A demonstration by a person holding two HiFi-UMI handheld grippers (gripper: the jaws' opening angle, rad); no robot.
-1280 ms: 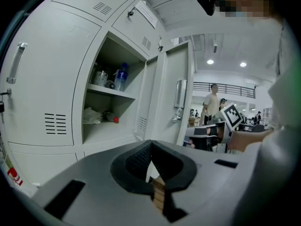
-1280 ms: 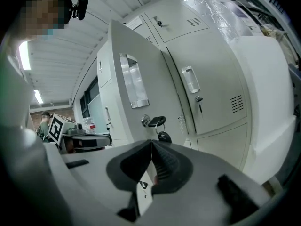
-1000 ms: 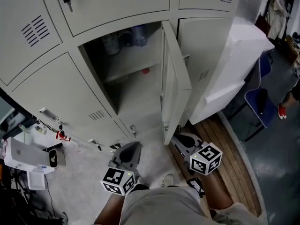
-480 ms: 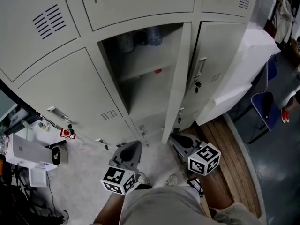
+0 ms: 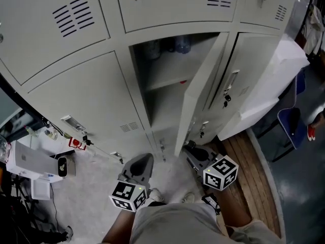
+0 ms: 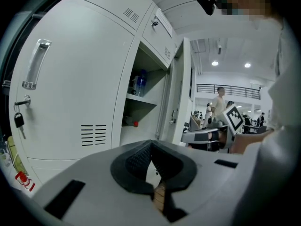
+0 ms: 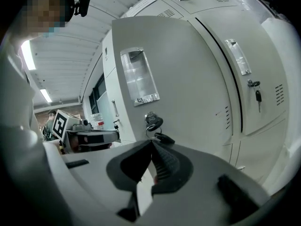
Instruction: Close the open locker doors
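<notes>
Locker door (image 5: 200, 90): ajar, unlatched. Left claw (image 5: 143, 159), right claw (image 5: 192, 149): both pressed together, empty, low near it. Risk: a weak push probably leaves it unlatched.

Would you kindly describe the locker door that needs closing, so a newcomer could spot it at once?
Face the wall of pale grey lockers. In the middle column, below the vented top row, one door stands ajar over shelves; every neighbouring door sits shut.

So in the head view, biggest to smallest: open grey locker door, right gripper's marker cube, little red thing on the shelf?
1. Open grey locker door
2. Right gripper's marker cube (nearer the camera, so it looks bigger)
3. Little red thing on the shelf
</notes>
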